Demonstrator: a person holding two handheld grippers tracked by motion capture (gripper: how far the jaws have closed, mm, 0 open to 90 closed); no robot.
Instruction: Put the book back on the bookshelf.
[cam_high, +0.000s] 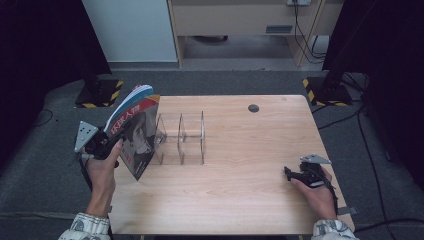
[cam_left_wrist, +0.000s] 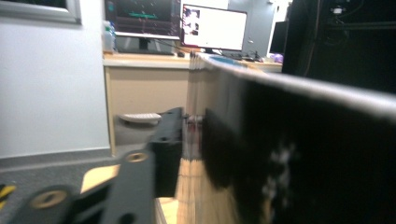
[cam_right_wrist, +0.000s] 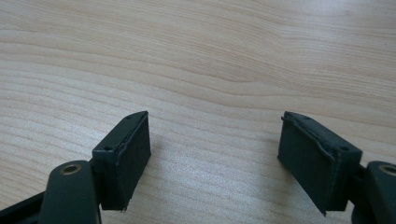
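High view, magazine (cam_high: 134, 131) between left tongs (cam_high: 116, 142)

High view: fixed above the near edge, looking forward and down over the whole wooden surface (cam_high: 240, 185). Left gripper view: very close, facing level along a magazine (cam_left_wrist: 299, 154) toward a far desk. Right gripper view: close, angled down at the same surface.

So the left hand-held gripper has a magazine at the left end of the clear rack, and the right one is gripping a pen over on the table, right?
Not quite. The right hand-held gripper grips nothing: the right gripper view shows its jaws apart over bare table. The rest holds: the left hand-held gripper has the magazine at the left end of the clear rack.
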